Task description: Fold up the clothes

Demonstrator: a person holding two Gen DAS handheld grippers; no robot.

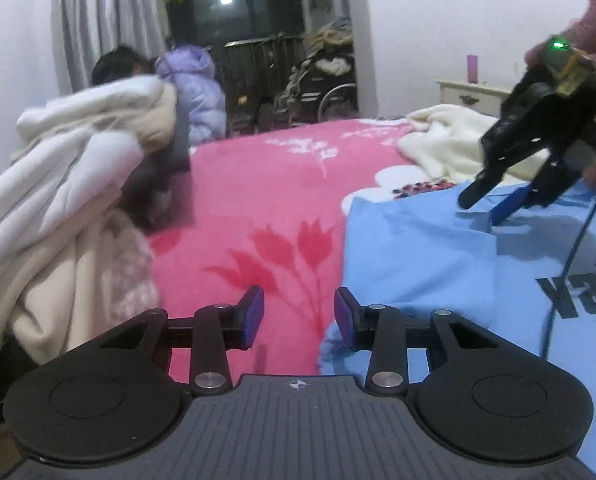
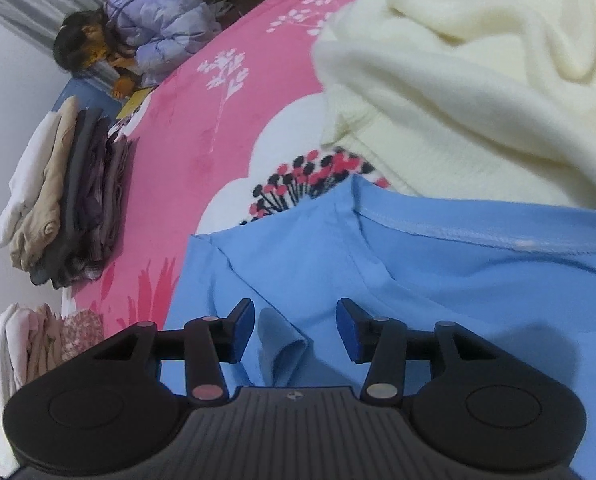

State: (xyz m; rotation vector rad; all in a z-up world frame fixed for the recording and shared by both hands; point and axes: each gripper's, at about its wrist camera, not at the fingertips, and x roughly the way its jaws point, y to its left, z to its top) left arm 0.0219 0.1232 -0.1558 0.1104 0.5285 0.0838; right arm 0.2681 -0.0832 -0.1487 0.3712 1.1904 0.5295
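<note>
The left gripper [image 1: 299, 318] hovers spread and empty above the pink bedspread [image 1: 265, 184], with the blue T-shirt [image 1: 438, 264] lying flat just to its right. A heap of pale clothes [image 1: 61, 200] crowds its left side. The right gripper [image 2: 295, 330], also spread and empty, hangs over a raised fold of the same shirt. Ahead of it lies one cream garment [image 2: 478, 80]; off to its left stand two folded stacks [image 2: 61, 192]. A person in a lilac jacket [image 2: 157, 20] crouches beyond.
</note>
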